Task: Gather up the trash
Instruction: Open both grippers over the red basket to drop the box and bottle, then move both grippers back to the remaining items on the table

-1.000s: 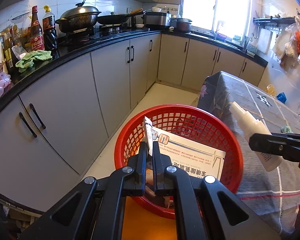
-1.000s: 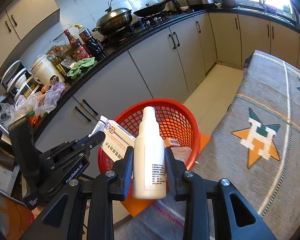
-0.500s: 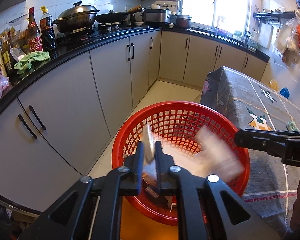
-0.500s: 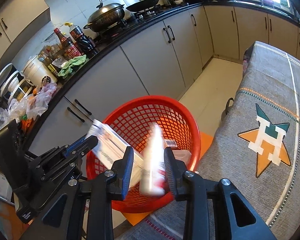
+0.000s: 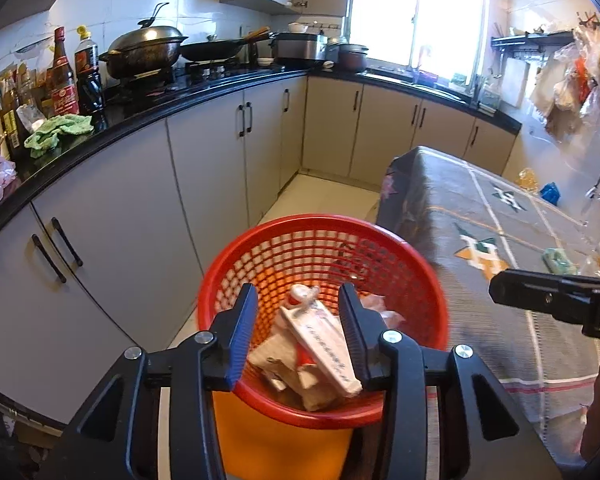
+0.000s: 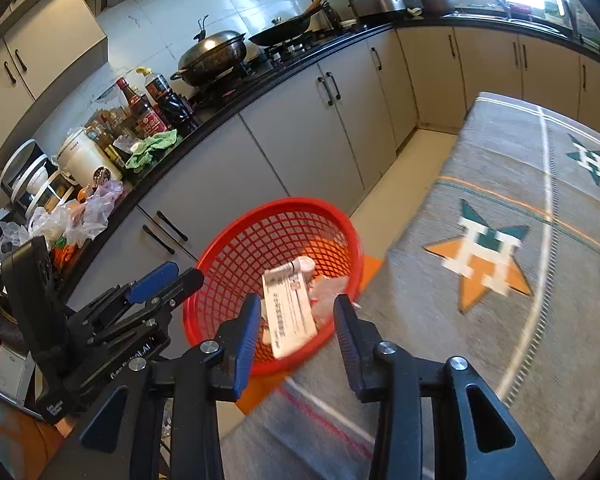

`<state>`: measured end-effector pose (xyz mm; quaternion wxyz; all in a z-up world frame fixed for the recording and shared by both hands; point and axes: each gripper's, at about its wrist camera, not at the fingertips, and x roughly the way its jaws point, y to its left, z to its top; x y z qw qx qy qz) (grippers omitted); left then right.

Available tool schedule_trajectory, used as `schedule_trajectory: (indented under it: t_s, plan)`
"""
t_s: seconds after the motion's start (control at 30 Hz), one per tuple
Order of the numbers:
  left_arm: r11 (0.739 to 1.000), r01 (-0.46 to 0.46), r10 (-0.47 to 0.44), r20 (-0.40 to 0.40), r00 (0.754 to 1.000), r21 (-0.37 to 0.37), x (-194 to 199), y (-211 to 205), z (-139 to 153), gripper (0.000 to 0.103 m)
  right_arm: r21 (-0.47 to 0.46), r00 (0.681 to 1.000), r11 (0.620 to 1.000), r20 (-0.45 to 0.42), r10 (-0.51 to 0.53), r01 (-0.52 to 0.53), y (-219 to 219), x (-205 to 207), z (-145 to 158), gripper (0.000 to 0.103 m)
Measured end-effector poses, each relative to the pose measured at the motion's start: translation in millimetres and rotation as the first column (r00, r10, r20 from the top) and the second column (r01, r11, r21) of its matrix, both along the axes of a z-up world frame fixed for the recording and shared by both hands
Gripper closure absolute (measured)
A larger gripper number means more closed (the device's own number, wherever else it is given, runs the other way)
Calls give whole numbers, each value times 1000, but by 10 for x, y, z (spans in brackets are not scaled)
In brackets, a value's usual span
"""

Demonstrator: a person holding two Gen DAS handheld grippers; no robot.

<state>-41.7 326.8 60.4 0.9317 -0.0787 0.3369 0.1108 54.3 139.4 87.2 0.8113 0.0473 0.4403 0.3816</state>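
Kitchen, black counter [image 5: 148, 114] along cabinets. Left gripper [image 5: 298, 330] and right gripper [image 6: 296, 330] spread wide, empty, above red basket [image 5: 416, 276] holding paper box [image 5: 324, 350].

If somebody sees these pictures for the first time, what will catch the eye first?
First the bright red plastic mesh basket on the floor beside the cloth-covered table, with a white printed box and other trash inside. Then the two open black grippers, left and right, empty above it.
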Motion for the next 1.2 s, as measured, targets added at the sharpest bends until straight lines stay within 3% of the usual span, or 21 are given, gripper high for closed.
schedule_trajectory:
  t_s: [0.2,0.37,0.43,0.57,0.67,0.83,1.03,1.2]
  plan:
    - [998,60,-59,18,998,-13,-24,-309,118,59,29,998,998,8,-61,61,-514,-137,94,59]
    - [991,135,-135,18,991,6,-2,-727,204,55,49,987,986,29,-158,157,-1171,-230,184,44]
    - [986,163,-164,16,986,19,13,-899,235,53,60,979,978,36,-202,199,-1471,-273,225,44]
    - [975,221,-221,7,975,37,60,-1259,284,51,79,949,949,65,-310,305,-2202,-342,331,41]
    - [960,276,-276,-6,961,54,110,-1600,331,50,79,907,911,96,-410,404,-2797,-357,404,39]
    - [933,359,-358,-30,933,39,222,-2098,342,48,75,856,860,81,-510,505,-3618,-221,369,39]
    - [896,441,-438,-67,896,42,372,-2679,283,48,23,850,850,1,-526,526,-3943,42,49,58]
    - [877,479,-473,-97,876,45,488,-2966,248,48,11,864,864,28,-503,503,-3906,-43,20,59]
